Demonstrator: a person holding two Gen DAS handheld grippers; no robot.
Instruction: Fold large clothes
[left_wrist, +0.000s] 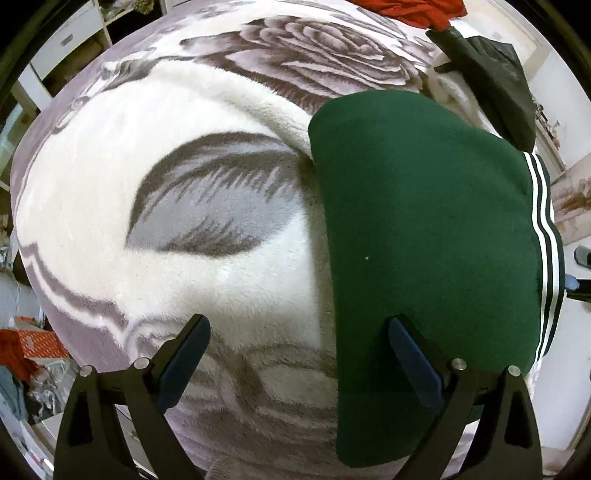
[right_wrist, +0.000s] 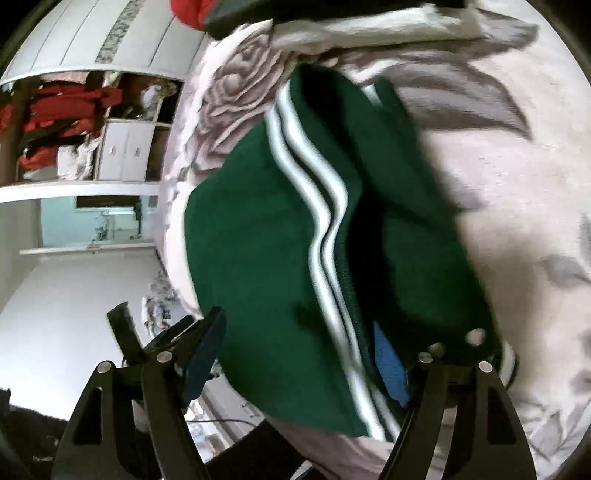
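A dark green garment (left_wrist: 424, 221) with white stripes along its hem (left_wrist: 543, 236) lies folded on a white and grey floral blanket (left_wrist: 184, 206). My left gripper (left_wrist: 299, 354) is open just above the blanket, its right finger over the garment's near left edge. In the right wrist view the same green garment (right_wrist: 258, 240) shows with its striped band (right_wrist: 321, 206) running down the middle. My right gripper (right_wrist: 306, 350) is open, with the garment's near edge lying between its fingers; the view is blurred.
A red cloth (left_wrist: 410, 11) and a dark garment (left_wrist: 495, 70) lie at the far end of the bed. A wardrobe with red clothes (right_wrist: 66, 122) and white drawers (right_wrist: 125, 151) stands to the left. The floor (right_wrist: 74, 314) lies beyond the bed's edge.
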